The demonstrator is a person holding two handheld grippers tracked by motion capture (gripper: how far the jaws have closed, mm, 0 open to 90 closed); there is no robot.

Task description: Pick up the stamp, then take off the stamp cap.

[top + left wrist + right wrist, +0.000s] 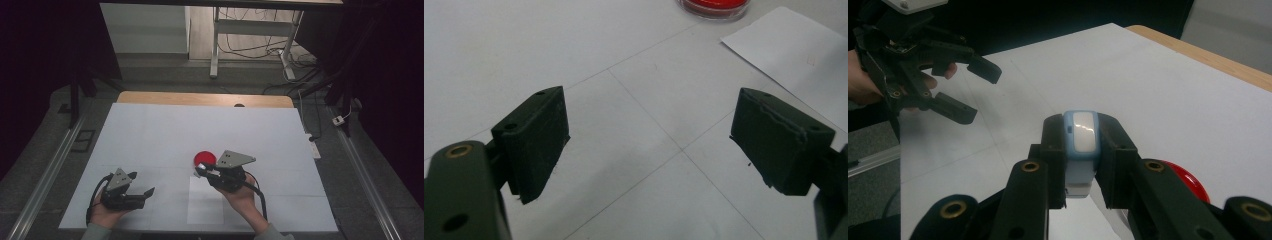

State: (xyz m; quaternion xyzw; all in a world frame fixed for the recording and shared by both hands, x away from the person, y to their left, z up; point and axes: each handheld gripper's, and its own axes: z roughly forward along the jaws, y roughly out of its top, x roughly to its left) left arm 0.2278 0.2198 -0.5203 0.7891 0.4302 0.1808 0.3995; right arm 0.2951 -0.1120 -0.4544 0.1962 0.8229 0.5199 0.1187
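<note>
My right gripper (1082,150) is shut on a small light-blue block with a glossy white face (1084,131), held between its black jaws above the table. Just beyond it lies a round red dish (1190,184). In the high view the right gripper (202,170) hovers at the near edge of this red dish (204,157), above the far end of a white paper sheet (205,206). My left gripper (142,183) rests low at the front left, open with nothing between its jaws (649,140). The red dish (714,6) and the paper (794,55) lie ahead of it.
A white board (200,125) covers the table, with the wooden edge (205,98) showing at the far side. Beyond are a desk frame (250,30) and cables on the floor (300,65). A metal rail (45,170) runs along the left.
</note>
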